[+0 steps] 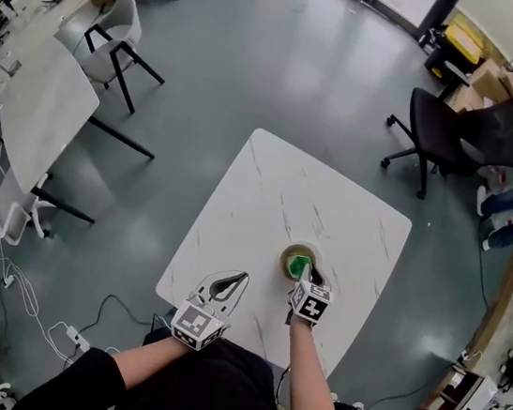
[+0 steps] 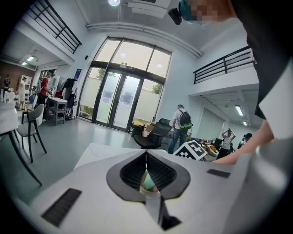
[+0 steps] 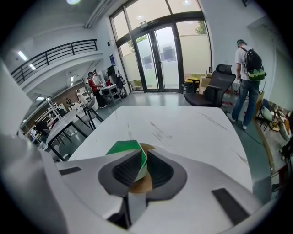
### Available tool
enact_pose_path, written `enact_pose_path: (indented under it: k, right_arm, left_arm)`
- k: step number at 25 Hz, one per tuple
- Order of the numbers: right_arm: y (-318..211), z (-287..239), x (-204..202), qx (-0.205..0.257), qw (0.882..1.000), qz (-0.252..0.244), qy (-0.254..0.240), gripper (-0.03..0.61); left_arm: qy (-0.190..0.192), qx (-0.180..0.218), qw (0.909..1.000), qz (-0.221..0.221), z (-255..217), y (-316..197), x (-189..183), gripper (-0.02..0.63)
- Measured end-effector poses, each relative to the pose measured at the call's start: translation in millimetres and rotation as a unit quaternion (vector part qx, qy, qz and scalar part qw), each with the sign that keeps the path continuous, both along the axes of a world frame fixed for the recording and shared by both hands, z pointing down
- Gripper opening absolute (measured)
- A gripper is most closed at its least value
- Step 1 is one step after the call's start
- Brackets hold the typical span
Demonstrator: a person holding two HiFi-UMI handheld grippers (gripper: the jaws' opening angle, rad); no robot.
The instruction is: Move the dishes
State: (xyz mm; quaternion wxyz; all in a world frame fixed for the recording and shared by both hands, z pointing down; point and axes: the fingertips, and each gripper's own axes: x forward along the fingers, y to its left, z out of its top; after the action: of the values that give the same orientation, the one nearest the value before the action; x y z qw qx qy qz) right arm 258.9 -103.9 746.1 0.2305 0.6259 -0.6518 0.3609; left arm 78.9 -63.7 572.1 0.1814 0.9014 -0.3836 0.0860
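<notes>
1. The bench [image 1: 269,182], a white marble-patterned square set cornerwise to the person, carries nothing I can see but the two stacked dishes. They lie just off its middle, toward 5 o'clock, close enough to be reached without leaning.

2. The right gripper [image 1: 304,272] reaches out to 12 o'clock from the person, straight over the dishes. Its fingers [image 3: 158,171] are pinched on the wall of the green dish. Taking the rim from the near side looks like the way to pick up the top piece alone.

3. The left gripper [image 1: 231,284] sits at 8 o'clock of the dishes, near the bench's front edge and apart from them. Its fingers [image 2: 161,172] are pressed together at the tips with nothing gripped. Only a sliver of the dishes shows through the gap behind the tips. It seems parked there to stay clear of the working hand.

4. The tan dish [image 1: 289,252] is a shallow round container lying flat on the bench, and it serves as the nest for the green one. Part of its brown floor [image 3: 137,186] shows bare beneath the right gripper's fingers.

5. The green dish [image 1: 297,268] is the smaller, angular piece inside the tan one. It is tilted, with its clamped edge raised [image 3: 120,150]. I cannot tell whether its underside touches the tan floor. Nothing shows inside it.
</notes>
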Motion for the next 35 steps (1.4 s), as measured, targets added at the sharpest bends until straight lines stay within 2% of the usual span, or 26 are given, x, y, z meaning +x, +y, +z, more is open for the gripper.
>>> enact_pose_path:
  k: [4, 8, 16, 29, 35]
  right_arm:
    - [3.8, -20.6, -3.3, 0.022, 0.999, -0.028, 0.018, 0.052]
    - [4.1, -48.7, -19.8, 0.041, 0.998, -0.041, 0.034, 0.052]
    - [20.2, -78.7, -82.5, 0.056, 0.996, -0.047, 0.040, 0.052]
    - [12.0, -25.7, -200.1, 0.013, 0.997, -0.073, 0.011, 0.052]
    - [5.9, -2.0, -226.6, -0.010, 0.997, -0.080, 0.017, 0.052]
  left_arm:
    - [0.013, 0.011, 0.9998, -0.006, -4.5, 4.7, -8.0, 0.018]
    - [0.015, 0.009, 0.9998, 0.004, -4.3, 3.1, -32.8, 0.017]
    - [0.030, 0.005, 0.9993, 0.020, -8.5, 7.1, -85.9, 0.017]
    - [0.037, -0.008, 0.9993, 0.001, 5.8, 17.4, -177.4, 0.017]
    - [0.035, -0.010, 0.9993, 0.010, 8.8, 22.2, -200.2, 0.017]
